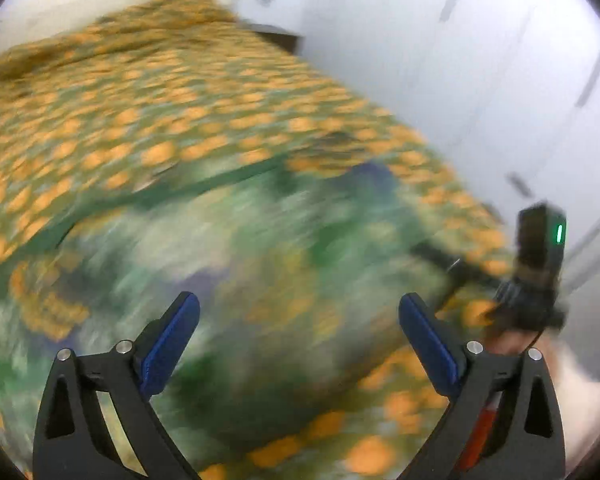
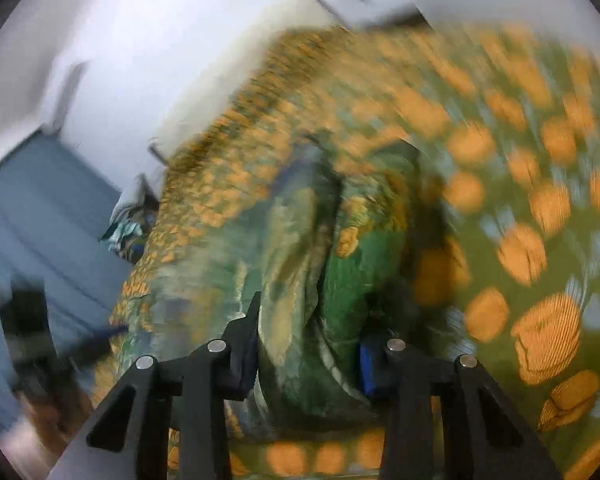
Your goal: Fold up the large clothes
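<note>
Left wrist view, nearest first: the left claw [image 1: 299, 344] stands wide apart, its blue pads [image 1: 172, 344] gripping nothing, with blurred green cloth [image 1: 260, 264] under the gap. That garment, green with pale and orange patches, lies bunched on the bed [image 1: 148, 112], whose cover is green with orange blobs. At about 3 o'clock the other tool's black body [image 1: 540, 264] with a small green light shows against the white wardrobe doors [image 1: 480, 60], a hand [image 1: 512, 342] under it. At 12 o'clock the cover runs up to a white wall.

Right wrist view: the right claw [image 2: 308, 356] is clenched on a thick fold of the green cloth [image 2: 300, 280]; the fabric fills the space between the black finger at 7 o'clock and the blue pad [image 2: 366, 368] at 5 o'clock, and rises in a twisted ridge toward 12 o'clock. Orange-blobbed bed cover [image 2: 520, 200] spreads from 1 to 5 o'clock. At 9 o'clock lies blue-grey floor [image 2: 40, 208], with a small heap of patterned fabric [image 2: 126, 232] by the bed's edge. Motion blur hides finer detail
</note>
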`<state>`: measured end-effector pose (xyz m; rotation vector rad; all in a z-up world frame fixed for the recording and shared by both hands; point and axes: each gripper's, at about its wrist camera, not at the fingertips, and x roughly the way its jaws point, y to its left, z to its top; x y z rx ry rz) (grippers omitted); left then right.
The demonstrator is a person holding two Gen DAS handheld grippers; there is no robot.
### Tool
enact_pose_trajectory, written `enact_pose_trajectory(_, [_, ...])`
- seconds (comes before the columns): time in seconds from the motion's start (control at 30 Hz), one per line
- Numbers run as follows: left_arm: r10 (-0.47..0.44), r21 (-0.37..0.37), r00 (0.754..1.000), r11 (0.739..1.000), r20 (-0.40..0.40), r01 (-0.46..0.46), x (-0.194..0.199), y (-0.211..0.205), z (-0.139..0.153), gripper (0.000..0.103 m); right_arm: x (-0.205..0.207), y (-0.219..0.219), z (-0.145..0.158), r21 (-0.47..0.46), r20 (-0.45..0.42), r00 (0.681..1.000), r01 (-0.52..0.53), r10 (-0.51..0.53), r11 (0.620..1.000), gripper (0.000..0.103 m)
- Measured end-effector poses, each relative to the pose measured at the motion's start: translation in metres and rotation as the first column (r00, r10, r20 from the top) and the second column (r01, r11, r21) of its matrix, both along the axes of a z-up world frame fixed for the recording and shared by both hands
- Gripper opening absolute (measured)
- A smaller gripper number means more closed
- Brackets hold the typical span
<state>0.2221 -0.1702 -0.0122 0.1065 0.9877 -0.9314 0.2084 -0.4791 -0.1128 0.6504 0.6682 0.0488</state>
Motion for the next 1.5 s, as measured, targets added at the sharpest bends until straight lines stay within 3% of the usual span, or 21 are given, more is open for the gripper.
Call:
enact_pose_trajectory(0.07, [-0.098,-0.044,0.993,0.994,-0.061,0.095,0.0,-0.022,0.021,0.1,-0.008,0.048,0.045,-0.192,0.1,0.991,-0.063,0.084,0.979,0.038])
enact_pose_trajectory(0.17, [-0.164,-0.026,0.984,0.986,-0.069,0.162,-0.007,-0.046,0.041,0.1,-0.018,0.119,0.081,-0.42,0.166,0.96,-0.137,0.224,0.897,0.038])
enact_pose_trajectory(0.27, [-0.133,0.126,0.991,0.983,-0.031,0.136,-0.009,-0.053,0.041,0.102,-0.03,0.185,0.093,-0.611,0.173,0.928,-0.162,0.331,0.775,0.038])
enact_pose_trajectory(0.33, [-0.101,0.205,0.995,0.974,-0.004,0.1,-0.009,-0.05,0.032,0.101,-0.035,0.214,0.089,-0.691,0.161,0.916,-0.162,0.368,0.704,0.037])
enact_pose_trajectory(0.37, [-0.079,0.246,0.997,0.966,0.007,0.075,-0.011,-0.049,0.026,0.095,-0.036,0.227,0.084,-0.732,0.153,0.91,-0.158,0.386,0.662,0.037])
enact_pose_trajectory(0.4, [-0.051,0.308,0.998,0.95,0.03,0.039,-0.012,-0.046,0.015,0.067,-0.039,0.236,0.08,-0.763,0.145,0.903,-0.158,0.404,0.627,0.037])
enact_pose_trajectory(0.47, [-0.032,0.366,0.996,0.931,0.083,-0.001,0.0,-0.042,0.002,0.034,-0.043,0.249,0.069,-0.806,0.127,0.893,-0.161,0.433,0.57,0.037])
enact_pose_trajectory(0.5, [-0.02,0.349,0.997,0.937,0.078,-0.009,0.003,-0.036,-0.001,0.027,-0.042,0.25,0.066,-0.804,0.121,0.893,-0.168,0.434,0.57,0.037])
enact_pose_trajectory(0.6, [0.026,0.294,0.998,0.955,0.053,-0.041,0.012,-0.014,0.007,0.025,-0.043,0.234,0.065,-0.743,0.131,0.902,-0.185,0.411,0.643,0.05])
enact_pose_trajectory(0.67, [0.049,0.257,0.997,0.964,0.055,-0.062,0.021,0.01,0.019,0.025,-0.058,0.222,0.079,-0.687,0.188,0.884,-0.193,0.428,0.7,0.084])
enact_pose_trajectory(0.73, [0.102,0.205,0.994,0.973,0.028,-0.106,0.038,0.052,0.025,0.025,-0.071,0.208,0.092,-0.64,0.256,0.881,-0.153,0.398,0.753,0.1])
enact_pose_trajectory(0.83, [0.212,0.145,0.976,0.968,-0.04,-0.205,0.07,0.128,0.014,0.026,-0.079,0.187,0.097,-0.57,0.288,0.9,-0.113,0.327,0.814,0.1])
enact_pose_trajectory(0.93, [0.312,0.109,0.944,0.947,-0.109,-0.301,0.092,0.195,-0.014,0.028,-0.064,0.18,0.088,-0.539,0.227,0.927,-0.135,0.298,0.831,0.1])
enact_pose_trajectory(1.1, [0.485,0.125,0.854,0.874,-0.187,-0.469,0.109,0.286,-0.08,0.03,-0.019,0.199,0.092,-0.515,0.16,0.916,-0.241,0.368,0.823,0.1])
enact_pose_trajectory(1.2, [0.506,0.034,0.819,0.855,-0.27,-0.517,0.106,0.315,-0.108,0.033,0.015,0.234,0.107,-0.517,0.14,0.888,-0.312,0.439,0.797,0.1])
enact_pose_trajectory(1.3, [0.489,-0.03,0.828,0.856,-0.274,-0.516,0.097,0.321,-0.119,0.034,0.062,0.279,0.097,-0.537,0.096,0.857,-0.383,0.506,0.752,0.1])
enact_pose_trajectory(1.4, [0.47,-0.077,0.832,0.856,-0.294,-0.511,0.097,0.336,-0.133,0.036,0.102,0.325,0.06,-0.523,0.03,0.822,-0.472,0.569,0.71,0.1])
enact_pose_trajectory(1.47, [0.477,-0.097,0.814,0.841,-0.333,-0.533,0.102,0.348,-0.15,0.036,0.126,0.356,0.002,-0.506,-0.111,0.788,-0.569,0.605,0.648,0.1])
enact_pose_trajectory(1.5, [0.481,-0.105,0.804,0.833,-0.349,-0.543,0.104,0.354,-0.16,0.036,0.13,0.363,-0.016,-0.506,-0.143,0.787,-0.579,0.6,0.639,0.103])
